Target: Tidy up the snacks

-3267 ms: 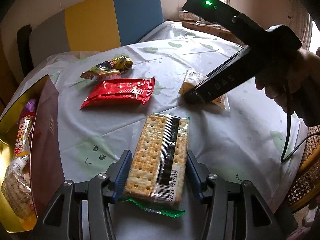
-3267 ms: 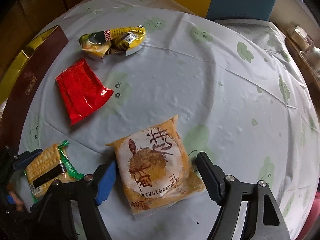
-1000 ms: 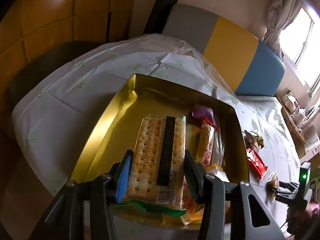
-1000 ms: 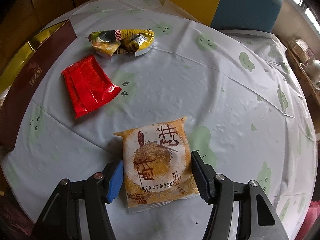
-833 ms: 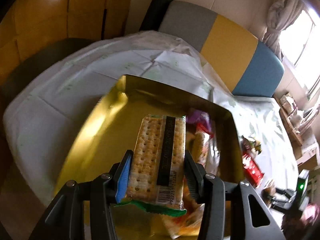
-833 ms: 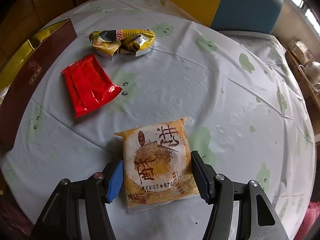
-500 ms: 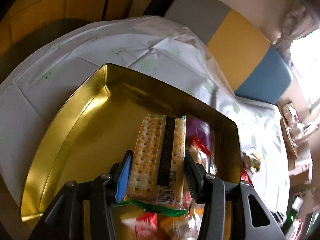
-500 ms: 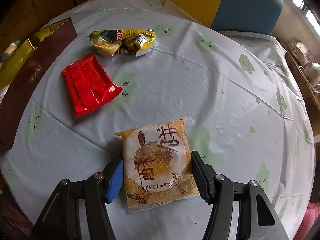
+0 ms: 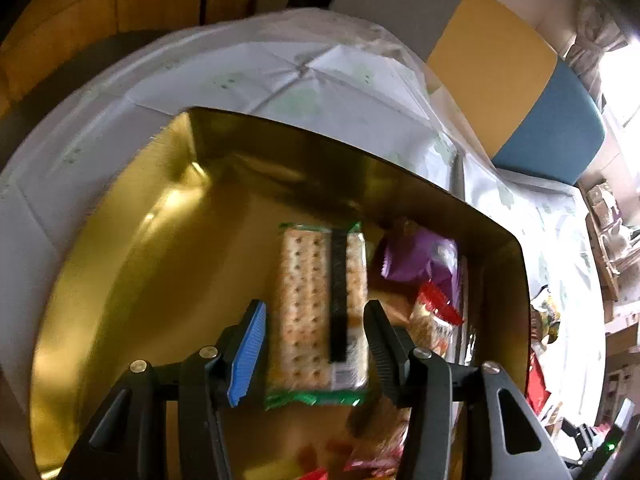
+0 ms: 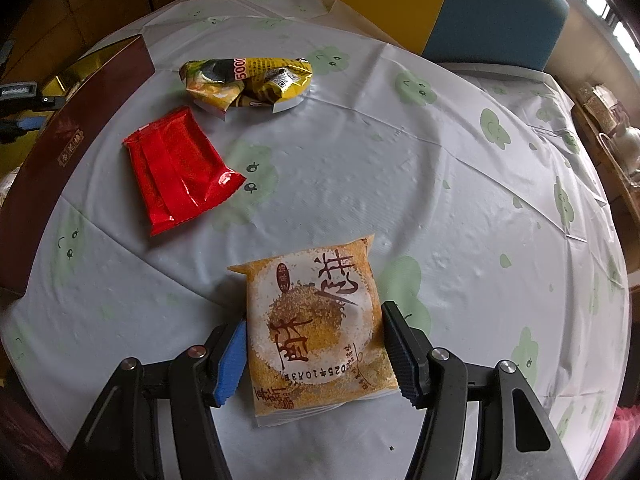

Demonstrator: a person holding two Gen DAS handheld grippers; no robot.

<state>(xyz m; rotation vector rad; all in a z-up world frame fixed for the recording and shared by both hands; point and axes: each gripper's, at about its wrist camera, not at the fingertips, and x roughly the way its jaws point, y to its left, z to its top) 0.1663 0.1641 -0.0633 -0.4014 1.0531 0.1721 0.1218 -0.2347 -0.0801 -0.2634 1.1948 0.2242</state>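
Note:
A cracker pack (image 9: 320,308) with a green wrapper lies blurred inside the gold tin (image 9: 132,264), between the fingers of my left gripper (image 9: 312,344). Its jaws are opening, and a gap shows on each side of the pack. My right gripper (image 10: 314,354) is shut on an orange pastry packet (image 10: 316,328) that rests on the tablecloth. A red packet (image 10: 178,174) and a crumpled yellow packet (image 10: 248,80) lie further out on the table. The tin's maroon outer wall (image 10: 68,140) stands at the left of the right wrist view.
A purple packet (image 9: 420,260) and a red-and-white packet (image 9: 436,324) sit in the tin to the right of the crackers. The tin's left half is bare gold. Behind the round table stands a chair with a grey, yellow and blue back (image 9: 500,64).
My left gripper has sunk lower over the tin and its jaws have spread. The cracker pack has left the pads and dropped away. The right gripper and its packet have not moved.

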